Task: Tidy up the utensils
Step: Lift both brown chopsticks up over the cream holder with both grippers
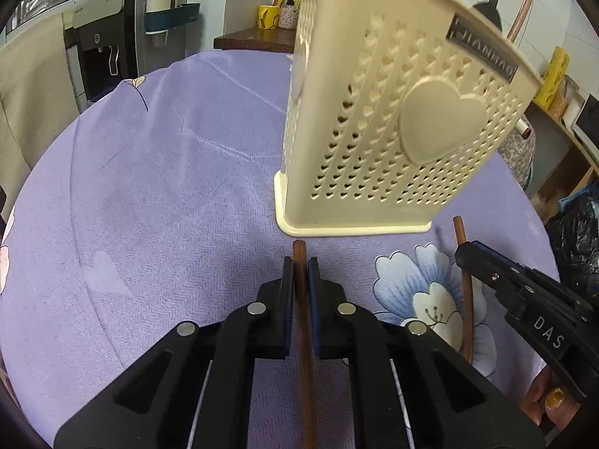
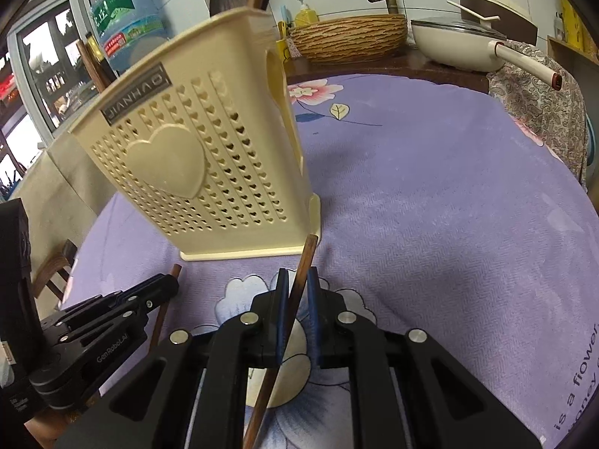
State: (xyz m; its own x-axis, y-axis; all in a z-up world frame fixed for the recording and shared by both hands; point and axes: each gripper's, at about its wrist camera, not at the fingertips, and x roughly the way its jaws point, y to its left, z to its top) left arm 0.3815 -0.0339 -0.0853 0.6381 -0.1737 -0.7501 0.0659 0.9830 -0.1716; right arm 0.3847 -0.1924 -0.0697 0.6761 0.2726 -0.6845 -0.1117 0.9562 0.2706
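On the table: we see a purple cloth [image 1: 149, 187] with printed flowers, and a cream holder [image 1: 393, 131] standing upright on it.
Holder: perforated with small hearts, one big raised heart on its face, a dark label near the rim; in the right view [image 2: 194, 157] dark sticks poke out of its top.
Left claw [image 1: 299, 280]: our fingers are pinched nearly together on a brown chopstick [image 1: 303, 336], which runs lengthwise between the pads, its tip sticking out just short of the holder's base.
Right claw [image 2: 297, 292]: closed the same way on a second chopstick [image 2: 288, 321], which slants between the pads, tip up near the holder's right bottom corner.
Claws together: we have them side by side, near each other, both in front of the holder; each shows at the edge of the other's view.
Behind: a water dispenser [image 1: 105, 48] in the left view; a woven basin [image 2: 348, 37] and a white pan [image 2: 468, 41] on a counter in the right.
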